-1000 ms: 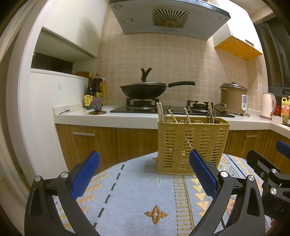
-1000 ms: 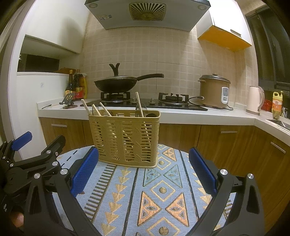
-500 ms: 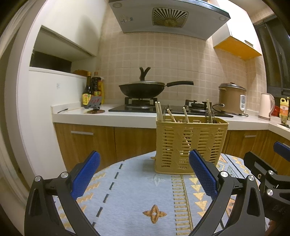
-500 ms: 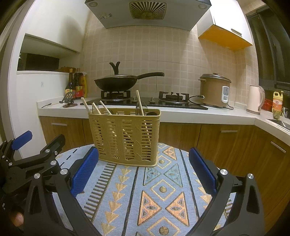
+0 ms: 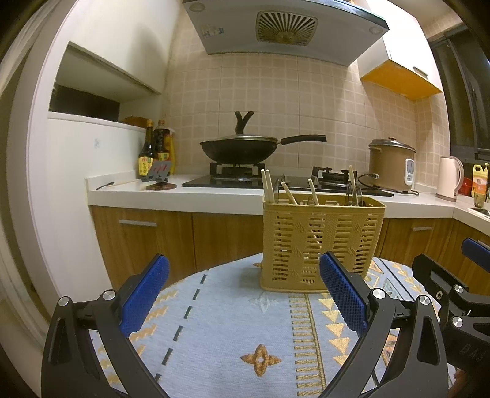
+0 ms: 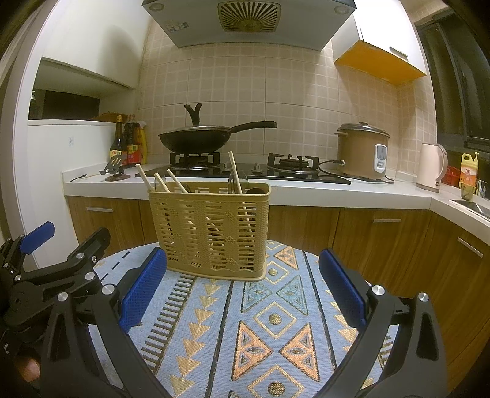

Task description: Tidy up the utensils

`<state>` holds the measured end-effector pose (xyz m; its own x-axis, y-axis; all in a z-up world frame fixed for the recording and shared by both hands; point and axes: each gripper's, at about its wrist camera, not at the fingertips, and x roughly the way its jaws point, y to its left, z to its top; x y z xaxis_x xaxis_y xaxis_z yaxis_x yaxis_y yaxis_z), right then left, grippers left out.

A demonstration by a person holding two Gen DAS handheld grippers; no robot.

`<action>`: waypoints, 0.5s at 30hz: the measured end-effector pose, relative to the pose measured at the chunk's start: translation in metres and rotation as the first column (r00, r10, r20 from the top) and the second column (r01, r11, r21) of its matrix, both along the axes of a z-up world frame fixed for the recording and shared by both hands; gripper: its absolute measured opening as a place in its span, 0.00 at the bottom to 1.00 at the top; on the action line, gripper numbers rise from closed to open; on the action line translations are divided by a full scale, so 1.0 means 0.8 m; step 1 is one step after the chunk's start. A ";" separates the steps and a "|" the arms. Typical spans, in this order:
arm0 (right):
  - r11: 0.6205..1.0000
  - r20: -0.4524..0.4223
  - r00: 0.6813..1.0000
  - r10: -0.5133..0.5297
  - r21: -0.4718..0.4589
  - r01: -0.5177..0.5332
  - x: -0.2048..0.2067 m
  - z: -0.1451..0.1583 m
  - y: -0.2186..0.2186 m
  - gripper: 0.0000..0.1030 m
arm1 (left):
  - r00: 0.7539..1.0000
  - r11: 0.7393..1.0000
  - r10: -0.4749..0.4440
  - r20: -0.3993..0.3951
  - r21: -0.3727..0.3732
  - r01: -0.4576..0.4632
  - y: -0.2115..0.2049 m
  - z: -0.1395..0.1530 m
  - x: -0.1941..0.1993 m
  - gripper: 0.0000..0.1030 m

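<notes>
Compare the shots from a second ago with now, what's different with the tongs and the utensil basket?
Very little. Both views shifted slightly, so the yellow basket sits a touch lower in the left view and higher in the right, as if both hands drifted a little. Nothing was gripped or released: the left tongs and right tongs stay open and empty, and the chopsticks remain in the basket on the patterned tablecloth.

A home kitchen: wok [image 5: 242, 149] on gas hob [image 6: 245, 167], range hood [image 5: 284, 27], tiled wall, rice cooker [image 6: 363, 151], kettle [image 6: 430, 167].
</notes>
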<state>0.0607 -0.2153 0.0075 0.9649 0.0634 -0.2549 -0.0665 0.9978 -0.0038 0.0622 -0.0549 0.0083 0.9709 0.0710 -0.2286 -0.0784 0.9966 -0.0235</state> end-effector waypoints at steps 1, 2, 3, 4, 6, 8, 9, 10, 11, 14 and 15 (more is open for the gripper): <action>1.000 0.001 1.000 0.000 0.000 0.000 0.000 0.000 0.000 0.92 | 1.000 1.000 -0.001 -0.001 0.000 0.001 0.001 0.000 0.001 0.92; 1.000 0.000 1.000 -0.001 -0.001 0.001 0.000 0.000 0.000 0.92 | 1.000 1.000 -0.001 -0.001 0.000 0.001 0.001 -0.001 0.001 0.92; 1.000 0.000 1.000 -0.001 -0.001 0.001 0.000 0.000 0.000 0.92 | 1.000 1.000 -0.002 -0.001 0.000 0.002 0.001 -0.001 0.001 0.92; 1.000 -0.001 1.000 0.000 -0.001 0.000 0.000 0.000 0.000 0.92 | 1.000 1.000 -0.002 -0.001 0.000 0.002 0.001 -0.001 0.001 0.92; 1.000 0.000 1.000 0.001 0.000 -0.001 0.000 0.000 0.000 0.92 | 1.000 1.000 -0.001 -0.001 0.000 0.001 0.001 0.000 0.001 0.92; 1.000 -0.001 1.000 0.000 -0.001 0.000 0.001 0.000 0.000 0.92 | 1.000 1.000 -0.003 -0.003 0.000 0.003 0.001 -0.001 0.001 0.92; 1.000 -0.001 1.000 0.000 0.000 0.000 0.001 0.000 0.000 0.92 | 1.000 1.000 -0.004 -0.004 0.000 0.004 0.001 -0.001 0.002 0.92; 1.000 -0.001 1.000 0.000 0.000 0.000 0.000 0.000 0.000 0.92 | 1.000 1.000 -0.005 -0.005 0.000 0.005 0.000 -0.002 0.002 0.92; 1.000 -0.001 1.000 0.000 0.000 0.000 0.001 0.000 0.000 0.92 | 1.000 1.000 -0.005 -0.005 0.000 0.005 0.001 -0.002 0.003 0.92; 1.000 0.000 1.000 0.000 0.000 0.000 0.001 0.000 0.000 0.92 | 1.000 1.000 -0.005 -0.005 0.001 0.005 0.001 -0.002 0.003 0.92; 1.000 0.000 1.000 -0.001 0.000 0.001 0.001 0.000 0.000 0.92 | 1.000 1.000 -0.005 -0.005 0.001 0.005 0.001 -0.002 0.003 0.92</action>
<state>0.0612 -0.2153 0.0075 0.9649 0.0629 -0.2550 -0.0659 0.9978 -0.0034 0.0644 -0.0541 0.0068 0.9701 0.0663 -0.2336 -0.0735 0.9970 -0.0226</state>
